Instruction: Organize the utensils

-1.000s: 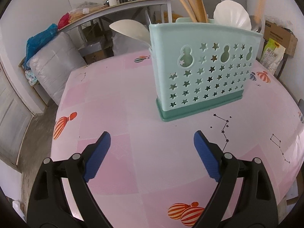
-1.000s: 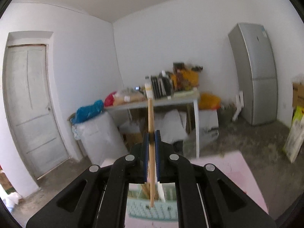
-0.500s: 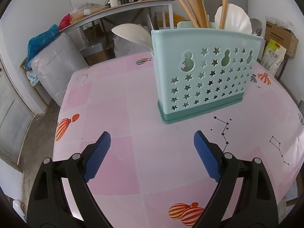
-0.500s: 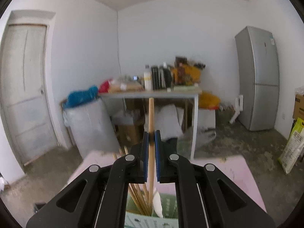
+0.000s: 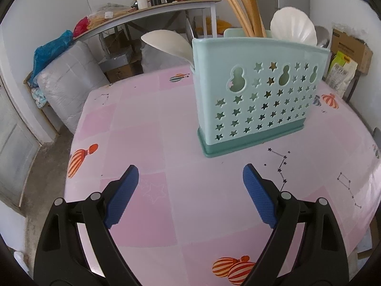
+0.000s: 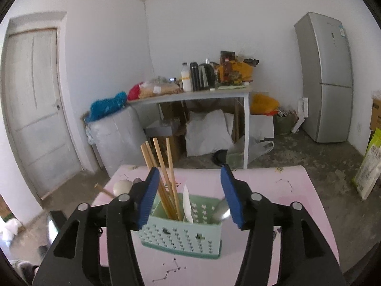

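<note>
Right gripper (image 6: 188,196) jaws have just been opening; nothing sits between them now. A second ago they pinched one chopstick upright above the caddy (image 6: 181,228). That stick now stands with the other chopsticks (image 6: 164,176) in the caddy's left compartment, near the bench's (image 5: 147,124) middle. Spoons (image 5: 294,27) occupy other slots. Left gripper (image 5: 190,183) hangs wide open, empty, unmoved. One stick (image 6: 103,190) lies by the bench's far left edge, likely next.

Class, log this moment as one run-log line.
right gripper: just opened, empty | chopsticks: in holder | left gripper: open, empty
</note>
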